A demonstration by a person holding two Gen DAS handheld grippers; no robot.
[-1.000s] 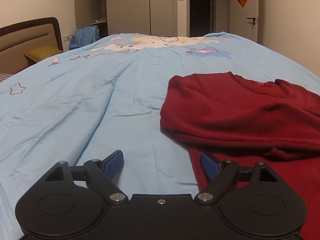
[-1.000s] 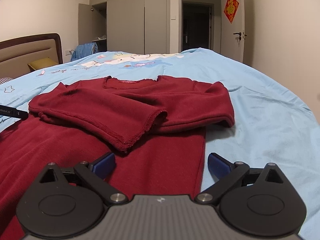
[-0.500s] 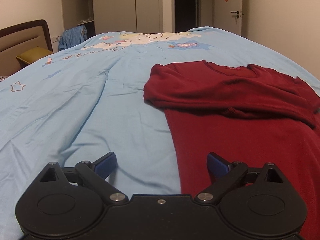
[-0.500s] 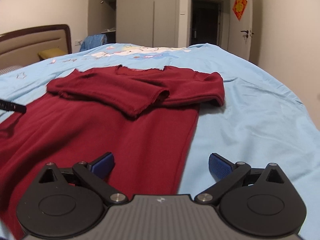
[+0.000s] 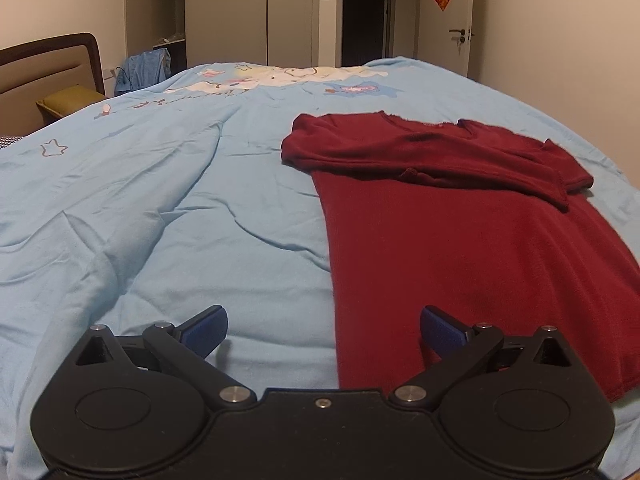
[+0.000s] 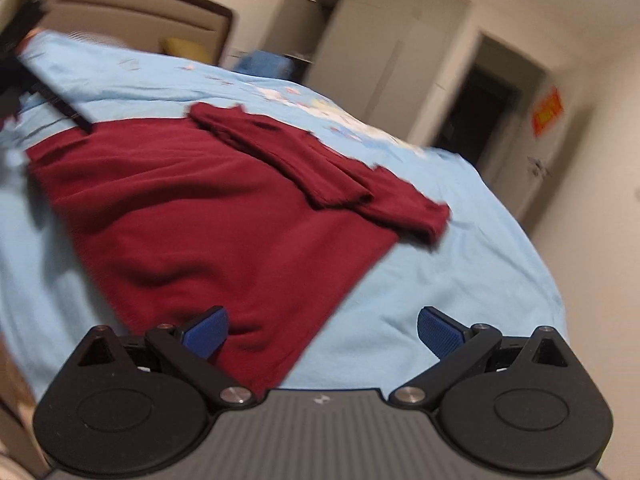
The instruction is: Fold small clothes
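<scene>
Sweater (image 5: 460, 240) hem near both wide-open, empty tools, left (image 5: 323, 330), right (image 6: 322, 330), bare bedspread (image 5: 160, 220) alongside.

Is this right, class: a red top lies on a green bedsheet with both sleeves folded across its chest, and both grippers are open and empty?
Not quite. The bedsheet is light blue, not green, as the left wrist view shows. The rest stands: the red top lies on it with its sleeves folded across the chest, and the left gripper and right gripper are open and empty.
</scene>
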